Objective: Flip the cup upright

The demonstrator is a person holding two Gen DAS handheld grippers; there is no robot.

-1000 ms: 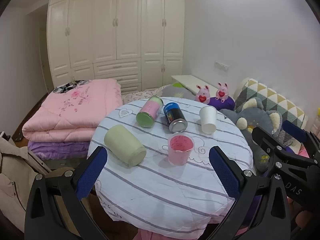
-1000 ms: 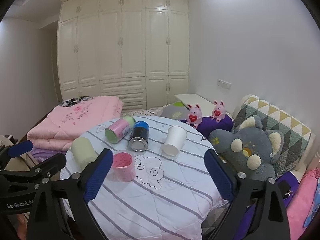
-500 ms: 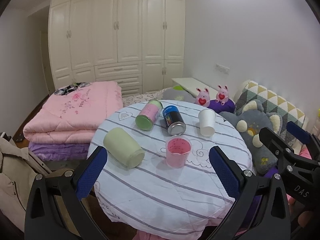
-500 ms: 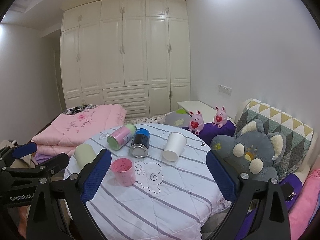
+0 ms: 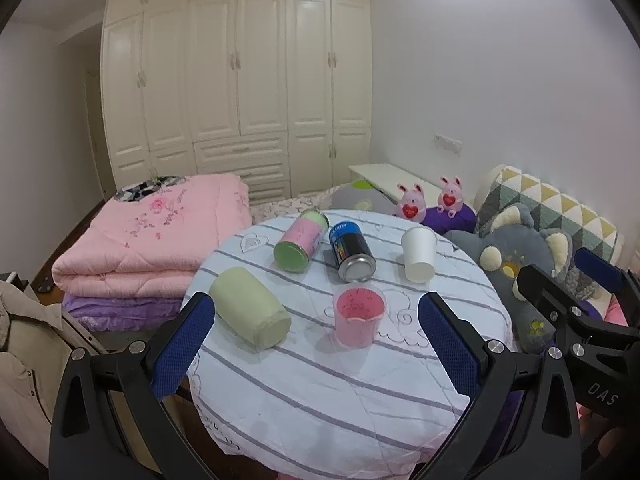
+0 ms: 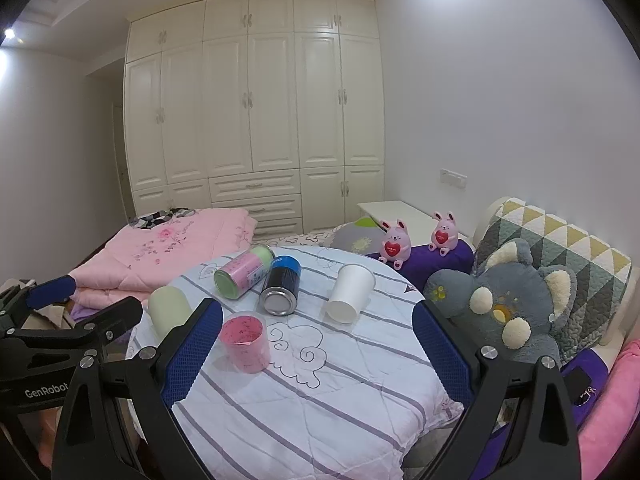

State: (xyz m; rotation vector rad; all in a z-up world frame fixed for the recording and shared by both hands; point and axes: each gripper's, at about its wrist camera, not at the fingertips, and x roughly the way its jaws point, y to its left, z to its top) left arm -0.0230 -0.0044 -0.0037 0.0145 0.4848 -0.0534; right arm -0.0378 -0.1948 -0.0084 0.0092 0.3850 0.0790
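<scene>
A round table (image 5: 320,392) with a striped white cloth holds several cups and cans. A pale green cup (image 5: 250,312) lies on its side at the left; it also shows in the right wrist view (image 6: 170,312). A white paper cup (image 5: 418,254) (image 6: 350,294) stands upside down. A pink cup (image 5: 359,316) (image 6: 245,340) stands upright. My left gripper (image 5: 316,344) is open and empty above the near table edge. My right gripper (image 6: 318,354) is open and empty, held back from the cups.
A pink-and-green can (image 5: 300,240) and a blue can (image 5: 352,256) lie on their sides at the far side. A folded pink quilt (image 5: 156,236) is at the left. A grey plush toy (image 6: 516,304) and pillows are at the right. Wardrobes (image 6: 256,112) stand behind.
Both grippers have risen and tilted upward; the table sits lower in both views. Nothing on the table moved. Both grippers stay open.
</scene>
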